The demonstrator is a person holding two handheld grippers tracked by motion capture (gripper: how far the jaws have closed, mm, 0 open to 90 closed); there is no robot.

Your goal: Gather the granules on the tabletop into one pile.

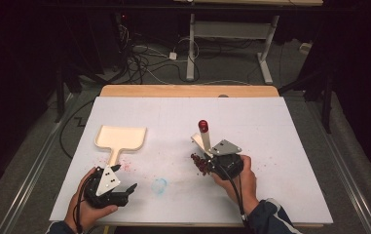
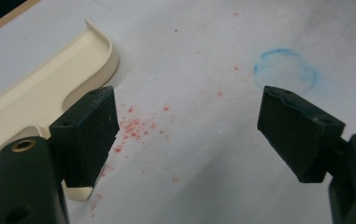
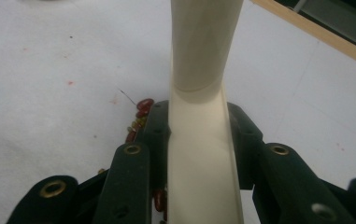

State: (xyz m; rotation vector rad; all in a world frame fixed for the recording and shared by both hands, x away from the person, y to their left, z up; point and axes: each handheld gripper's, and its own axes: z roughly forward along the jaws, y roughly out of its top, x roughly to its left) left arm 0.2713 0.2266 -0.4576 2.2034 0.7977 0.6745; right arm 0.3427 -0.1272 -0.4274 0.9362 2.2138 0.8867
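A cream dustpan lies on the left of the white sheet, its handle pointing toward me. My left gripper stands open just right of the handle's end; in the left gripper view the dustpan is beside the left jaw and nothing is between the jaws. My right gripper is shut on a cream handled tool with a red knob on top. The right gripper view has its jaws clamped on the cream tool. A small pile of dark red beans lies at this gripper's left, and the beans sit beside the left jaw.
Red specks dot the sheet near the dustpan handle. A faint blue ring stain marks the sheet between the hands. The wooden table edge runs along the far side, with cables and a desk frame on the floor beyond.
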